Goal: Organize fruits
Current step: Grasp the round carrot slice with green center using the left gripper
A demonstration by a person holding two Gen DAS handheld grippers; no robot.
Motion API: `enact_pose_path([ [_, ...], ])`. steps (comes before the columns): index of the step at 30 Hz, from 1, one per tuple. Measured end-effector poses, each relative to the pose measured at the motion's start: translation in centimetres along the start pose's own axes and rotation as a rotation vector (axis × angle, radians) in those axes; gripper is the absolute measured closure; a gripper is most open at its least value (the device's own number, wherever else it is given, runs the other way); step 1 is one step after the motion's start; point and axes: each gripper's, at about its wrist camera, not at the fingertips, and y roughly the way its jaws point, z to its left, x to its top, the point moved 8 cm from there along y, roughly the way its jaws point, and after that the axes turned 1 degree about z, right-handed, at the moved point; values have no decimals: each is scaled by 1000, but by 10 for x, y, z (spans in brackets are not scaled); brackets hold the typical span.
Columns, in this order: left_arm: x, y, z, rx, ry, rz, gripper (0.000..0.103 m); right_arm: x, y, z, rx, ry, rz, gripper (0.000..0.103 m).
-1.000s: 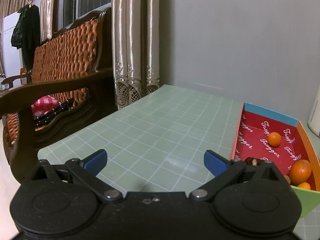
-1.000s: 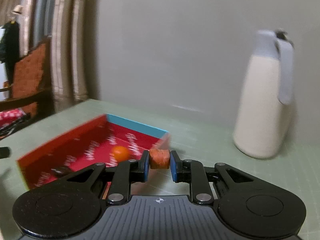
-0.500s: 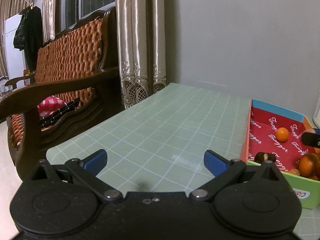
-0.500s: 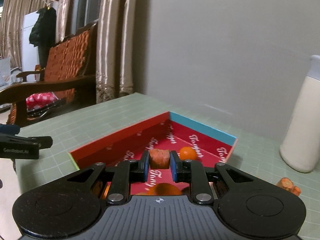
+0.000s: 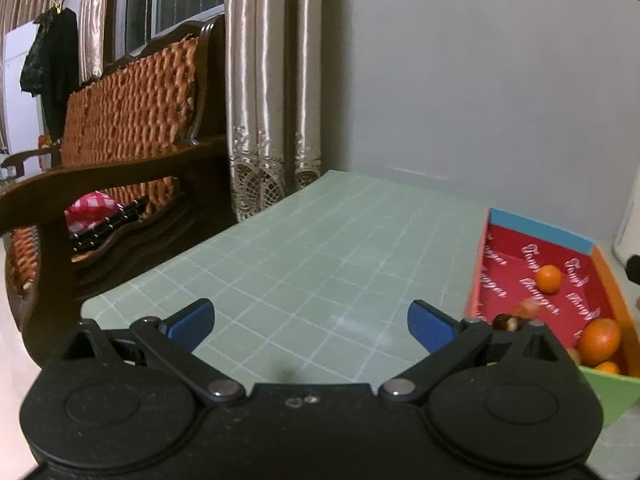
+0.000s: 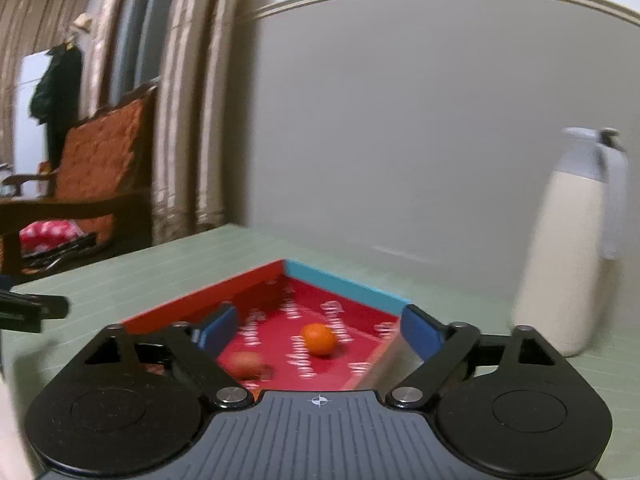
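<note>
A red-lined box (image 6: 312, 280) with a blue end wall sits on the green grid mat; it also shows at the right of the left wrist view (image 5: 540, 232). Inside lie a small orange (image 6: 319, 338), a blurred orange-brown piece (image 6: 246, 363), a larger orange (image 5: 599, 341) and a dark fruit (image 5: 507, 322). My right gripper (image 6: 316, 326) is open and empty, just above the box. My left gripper (image 5: 310, 322) is open and empty over the bare mat, left of the box.
A tall white thermos jug (image 6: 568, 248) stands on the mat right of the box. A wooden woven bench (image 5: 120, 152) and curtains (image 5: 272, 80) stand beyond the mat's left edge. A grey wall (image 5: 480, 80) closes off the back.
My right gripper has opened and let go of the orange-brown piece, which now lies blurred in the box. The left gripper has shifted only slightly.
</note>
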Motion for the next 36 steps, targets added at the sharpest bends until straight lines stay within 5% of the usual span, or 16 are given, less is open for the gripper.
enact_pose_path([
  [12, 12, -22, -64, -197, -47, -44, 6, -19, -44, -115, -191, 155, 25, 0],
  [28, -12, -61, -273, -526, 184, -65, 6, -62, -107, -232, -386, 286, 55, 0],
  [31, -21, -57, -310, -540, 271, -73, 16, -69, -117, -251, -409, 317, 50, 0],
  [33, -27, -47, -327, -537, 308, -39, 33, -72, -121, -261, -424, 334, 42, 0],
  [36, -32, -26, -346, -539, 296, 23, 34, -75, -117, -277, -431, 368, 55, 0],
])
